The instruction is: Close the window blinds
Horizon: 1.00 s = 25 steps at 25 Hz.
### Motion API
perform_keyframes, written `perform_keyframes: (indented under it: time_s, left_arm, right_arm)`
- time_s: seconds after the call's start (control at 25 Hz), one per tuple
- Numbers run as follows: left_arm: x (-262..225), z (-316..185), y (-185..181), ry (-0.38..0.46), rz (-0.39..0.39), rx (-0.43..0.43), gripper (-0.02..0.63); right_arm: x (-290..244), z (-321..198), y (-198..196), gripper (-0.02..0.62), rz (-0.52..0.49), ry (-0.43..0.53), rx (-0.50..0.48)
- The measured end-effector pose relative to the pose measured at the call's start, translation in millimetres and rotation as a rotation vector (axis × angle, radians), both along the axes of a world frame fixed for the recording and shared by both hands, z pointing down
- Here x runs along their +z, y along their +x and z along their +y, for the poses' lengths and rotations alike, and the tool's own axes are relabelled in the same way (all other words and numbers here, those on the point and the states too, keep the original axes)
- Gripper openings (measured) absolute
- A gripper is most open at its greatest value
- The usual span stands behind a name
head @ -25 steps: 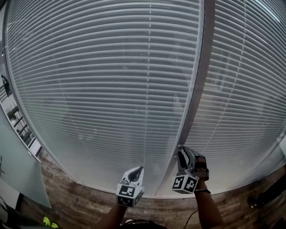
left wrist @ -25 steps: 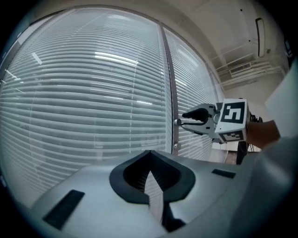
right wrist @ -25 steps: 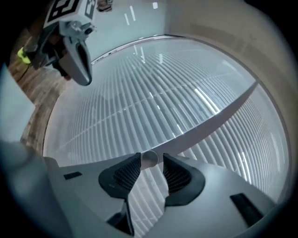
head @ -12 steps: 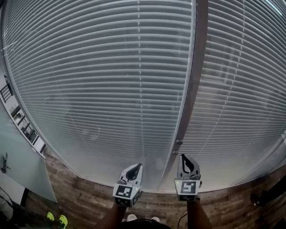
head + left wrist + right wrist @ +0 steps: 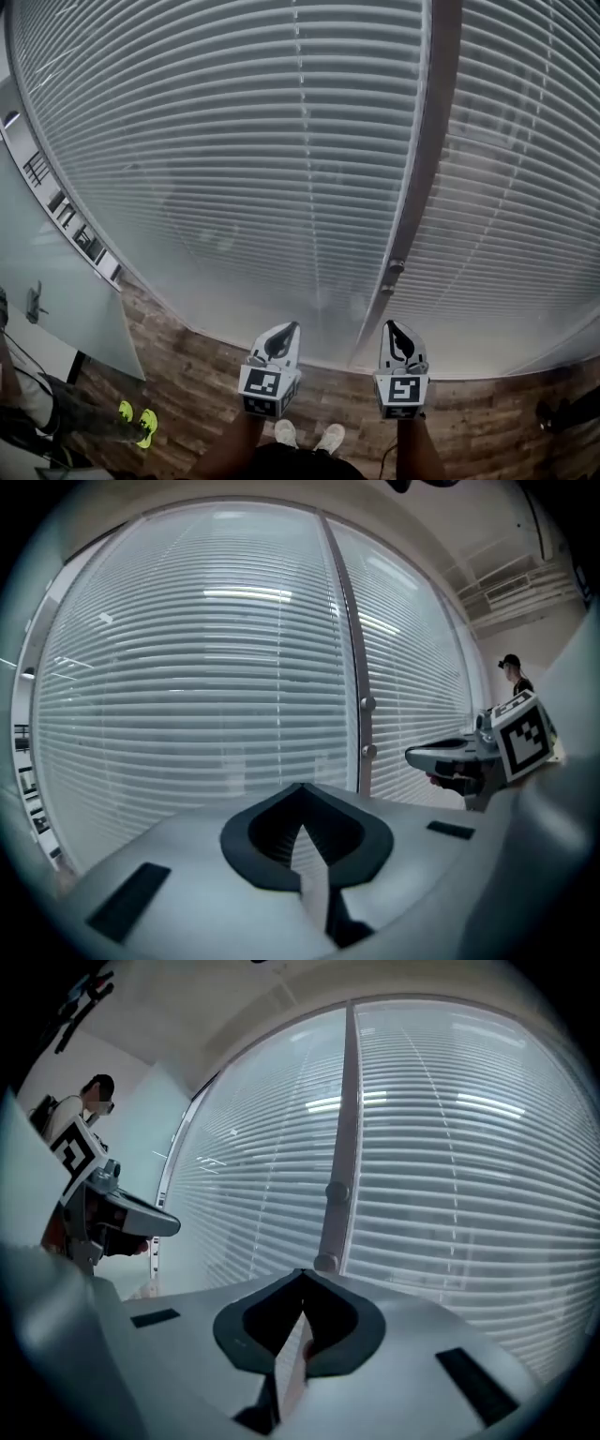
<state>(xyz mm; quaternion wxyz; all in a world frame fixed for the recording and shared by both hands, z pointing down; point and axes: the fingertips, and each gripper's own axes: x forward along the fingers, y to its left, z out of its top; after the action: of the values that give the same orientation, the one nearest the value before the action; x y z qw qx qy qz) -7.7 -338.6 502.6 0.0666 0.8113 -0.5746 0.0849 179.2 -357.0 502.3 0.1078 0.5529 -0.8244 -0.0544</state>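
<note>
Two slatted window blinds fill the head view: a wide left blind (image 5: 234, 141) and a right blind (image 5: 525, 187), with a grey mullion (image 5: 433, 141) between them. Two small knobs (image 5: 395, 266) sit low on the mullion. Both blinds hang down to near the floor, slats tilted nearly flat. My left gripper (image 5: 292, 326) is shut and empty, level, short of the left blind. My right gripper (image 5: 390, 324) stands upright beside it, below the knobs; its jaws have just been closing and nothing is between them. Each gripper view shows its own tips met (image 5: 302, 787) (image 5: 302, 1274).
Wood-plank floor (image 5: 187, 375) runs under the blinds. A glass partition (image 5: 56, 309) stands at the left. A person's legs in yellow-green shoes (image 5: 136, 422) are at bottom left. My own white shoes (image 5: 309, 436) show below the grippers.
My right gripper has rolled upright, dropped away from the mullion, and its jaws went from wide open to shut. The head view has tipped down, showing more floor.
</note>
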Motion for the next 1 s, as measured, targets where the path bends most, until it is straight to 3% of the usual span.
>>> perform_keyframes:
  time_s: [0.2,0.36,0.68,1.0]
  left_arm:
    - [7,14,-5,-0.024,-0.026,0.016,0.000]
    - [5,32,-10,-0.006,-0.028,0.037,0.000]
    - [-8,89,-82,0.034,0.002,-0.005,0.000]
    - [-20,139,-99,0.054,0.032,0.040,0.000]
  right_arm:
    - [26,22,-2,0.003,-0.034,-0.110,0.039]
    - [49,49,-7,0.003,-0.021,-0.133,0.036]
    - [24,112,-69,0.003,-0.019,-0.062,0.023]
    - [12,175,-95,0.003,-0.028,-0.057,0.048]
